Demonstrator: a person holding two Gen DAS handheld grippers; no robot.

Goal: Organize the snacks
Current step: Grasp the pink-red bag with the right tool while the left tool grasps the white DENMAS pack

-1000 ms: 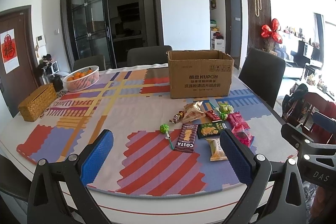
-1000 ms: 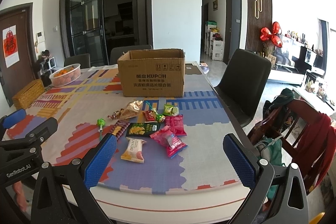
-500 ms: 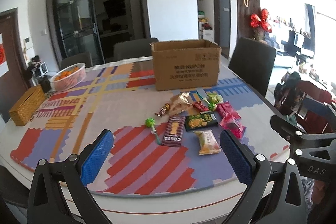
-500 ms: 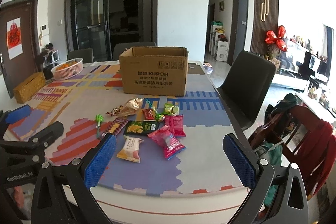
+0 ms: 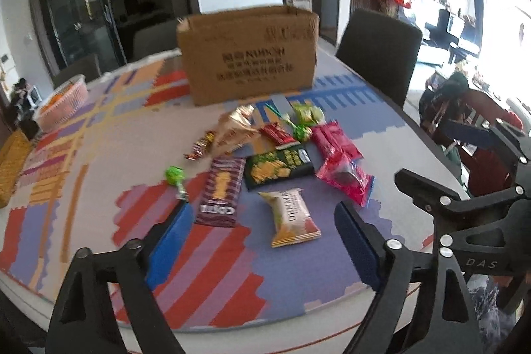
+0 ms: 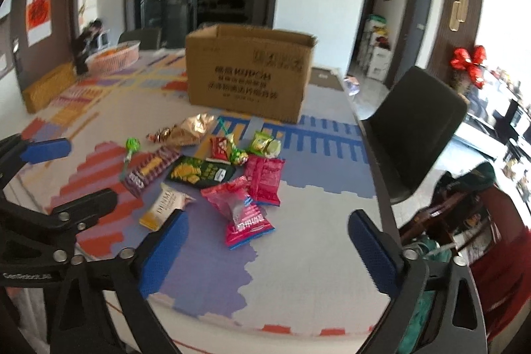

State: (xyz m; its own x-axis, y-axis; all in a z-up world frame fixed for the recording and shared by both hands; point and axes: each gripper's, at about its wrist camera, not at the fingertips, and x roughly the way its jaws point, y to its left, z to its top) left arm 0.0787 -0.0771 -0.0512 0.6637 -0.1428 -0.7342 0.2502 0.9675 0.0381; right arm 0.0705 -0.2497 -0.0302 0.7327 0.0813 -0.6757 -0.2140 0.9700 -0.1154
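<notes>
Both grippers hang over the near edge of the round table with its patchwork cloth (image 5: 99,161). The left gripper (image 5: 262,241) and right gripper (image 6: 265,247) have just been narrowing their blue-padded jaws, though both remain wide with nothing between them. The scattered pile of bright snack packets (image 5: 275,155) lies at twelve o'clock of each gripper, with the open brown cardboard box (image 6: 249,72) just beyond it.

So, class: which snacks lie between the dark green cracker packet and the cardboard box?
In the right wrist view, between the dark green cracker packet and the cardboard box lie a small red packet and a gold foil bag.
</notes>
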